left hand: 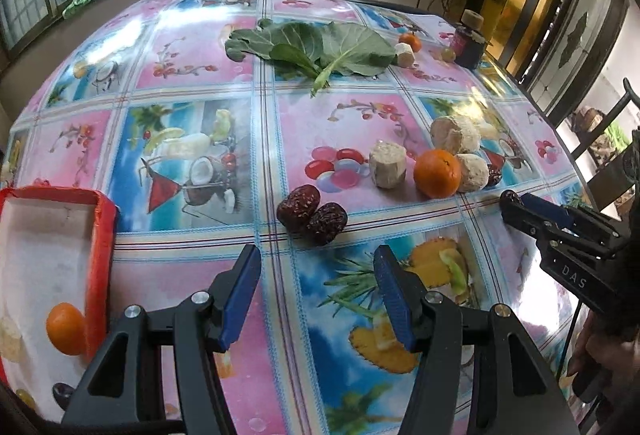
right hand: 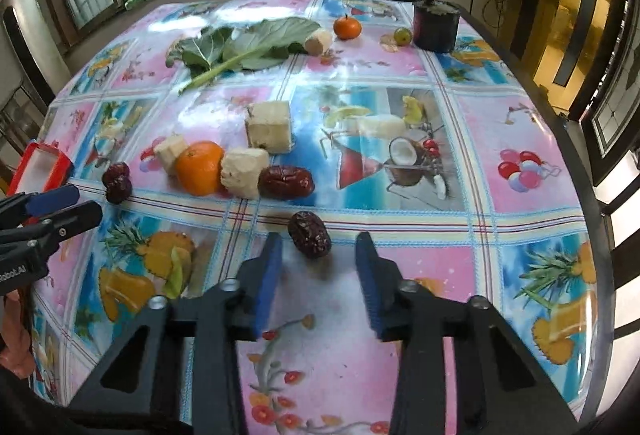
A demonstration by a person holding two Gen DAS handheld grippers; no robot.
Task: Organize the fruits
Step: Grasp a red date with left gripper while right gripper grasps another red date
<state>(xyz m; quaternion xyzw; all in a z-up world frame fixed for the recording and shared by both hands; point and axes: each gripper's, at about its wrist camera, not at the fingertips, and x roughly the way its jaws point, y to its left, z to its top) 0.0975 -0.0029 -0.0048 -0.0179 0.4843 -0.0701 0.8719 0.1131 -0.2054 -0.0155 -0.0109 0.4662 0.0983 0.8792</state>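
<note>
My left gripper [left hand: 318, 259] is open and empty, just short of two dark red dates [left hand: 312, 214] lying together on the tablecloth. A red tray [left hand: 102, 235] at the left holds a small orange [left hand: 66, 329]. My right gripper [right hand: 318, 247] is open, with one red date [right hand: 310, 235] lying just ahead between its fingertips. An orange [right hand: 199, 167], pale root chunks [right hand: 244, 171] and another date [right hand: 286, 182] lie beyond it. The same orange [left hand: 437, 173] shows in the left wrist view.
Green leaves [left hand: 316, 49] lie at the table's far side with a small orange [right hand: 347, 27], a green grape [right hand: 402, 35] and a dark jar [right hand: 435, 25]. The table edge runs along the right. The other gripper [left hand: 560, 231] enters from the right.
</note>
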